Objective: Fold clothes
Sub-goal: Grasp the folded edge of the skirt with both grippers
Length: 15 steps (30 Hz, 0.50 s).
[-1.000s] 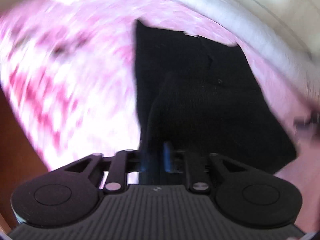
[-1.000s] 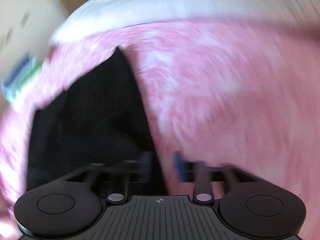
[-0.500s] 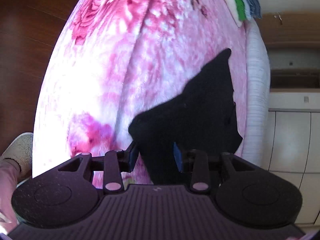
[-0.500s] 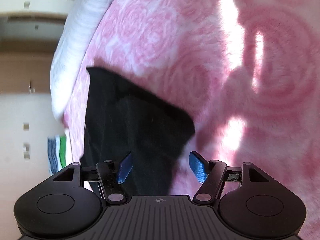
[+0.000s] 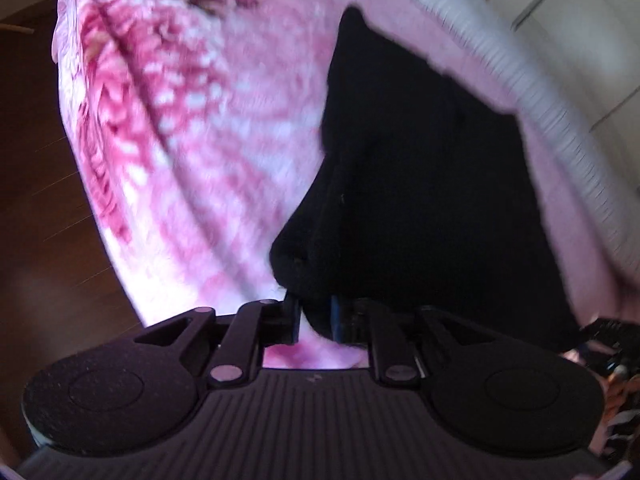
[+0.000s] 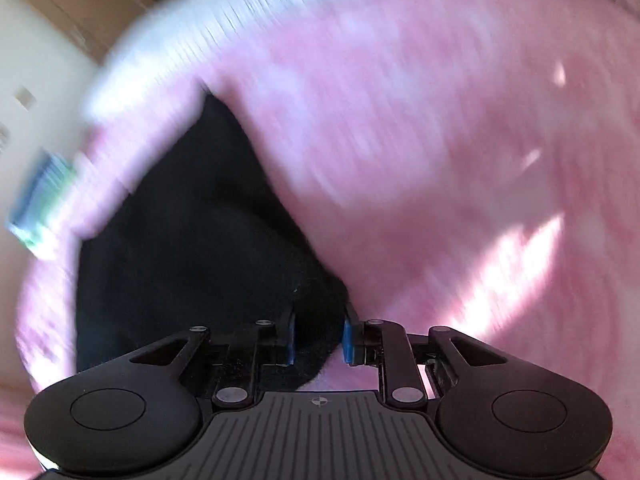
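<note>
A black garment [image 5: 420, 184] lies on a pink floral blanket [image 5: 192, 128] on a bed. My left gripper [image 5: 315, 318] is shut on the garment's near left corner. In the right wrist view the same black garment [image 6: 192, 248] spreads to the left, and my right gripper [image 6: 318, 338] is shut on its near right corner, with cloth between the blue pads. Both views are blurred by motion.
A white bed edge [image 5: 532, 80] runs along the far side of the blanket. A stack of folded blue and green clothes [image 6: 40, 200] sits at the far left. Dark wooden floor [image 5: 36, 200] lies left of the bed. Pale cupboards [image 5: 580, 20] stand behind.
Half a second ago both grippers were open around the garment's corners. Now both have closed on the cloth, and both views have swung.
</note>
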{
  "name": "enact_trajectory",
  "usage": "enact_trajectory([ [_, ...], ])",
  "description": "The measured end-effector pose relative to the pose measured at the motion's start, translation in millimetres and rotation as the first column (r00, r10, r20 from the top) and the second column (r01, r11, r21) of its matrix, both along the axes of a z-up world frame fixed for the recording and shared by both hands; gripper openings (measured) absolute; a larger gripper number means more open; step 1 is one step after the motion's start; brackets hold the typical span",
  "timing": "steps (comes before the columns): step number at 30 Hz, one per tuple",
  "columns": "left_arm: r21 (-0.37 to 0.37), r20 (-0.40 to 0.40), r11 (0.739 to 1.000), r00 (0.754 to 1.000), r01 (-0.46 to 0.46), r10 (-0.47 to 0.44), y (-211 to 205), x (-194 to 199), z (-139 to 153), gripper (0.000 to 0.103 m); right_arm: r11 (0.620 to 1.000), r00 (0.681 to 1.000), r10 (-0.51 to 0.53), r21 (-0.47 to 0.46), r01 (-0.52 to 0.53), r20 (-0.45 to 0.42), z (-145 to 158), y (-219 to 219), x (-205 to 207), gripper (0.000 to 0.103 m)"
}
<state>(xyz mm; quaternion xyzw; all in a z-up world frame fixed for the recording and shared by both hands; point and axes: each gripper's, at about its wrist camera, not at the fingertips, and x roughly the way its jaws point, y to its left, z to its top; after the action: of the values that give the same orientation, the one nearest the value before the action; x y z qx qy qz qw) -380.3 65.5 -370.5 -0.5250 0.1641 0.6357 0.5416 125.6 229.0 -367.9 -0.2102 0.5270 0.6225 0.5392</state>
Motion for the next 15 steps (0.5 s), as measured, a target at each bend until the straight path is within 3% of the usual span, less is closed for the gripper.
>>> enact_trajectory([
  [2, -0.006, 0.022, 1.000, 1.000, -0.022, 0.022, -3, -2, 6, 0.019, 1.000, 1.000, -0.001, -0.021, 0.001, 0.001, -4, -2, 3, 0.026],
  [6, -0.016, -0.001, 1.000, 1.000, -0.006, 0.006, -11, -6, 25, 0.020, 0.999, 0.998, -0.045, 0.018, 0.044, 0.051, 24, -8, 14, 0.031],
  [10, 0.016, -0.145, 1.000, 0.989, 0.016, -0.014, -18, 1, 58, 0.012, 0.985, 0.987, -0.136, 0.114, 0.126, 0.086, 53, -14, 27, 0.031],
  [12, 0.066, -0.178, 0.997, 0.984, 0.037, -0.025, -17, 6, 71, 0.012, 0.988, 0.995, -0.090, 0.129, 0.084, 0.036, 57, -15, 20, 0.031],
  [15, 0.098, -0.141, 0.988, 0.985, 0.118, -0.104, -5, 17, 71, 0.012, 0.992, 0.998, 0.065, 0.107, -0.066, 0.013, 45, -13, -7, 0.031],
])
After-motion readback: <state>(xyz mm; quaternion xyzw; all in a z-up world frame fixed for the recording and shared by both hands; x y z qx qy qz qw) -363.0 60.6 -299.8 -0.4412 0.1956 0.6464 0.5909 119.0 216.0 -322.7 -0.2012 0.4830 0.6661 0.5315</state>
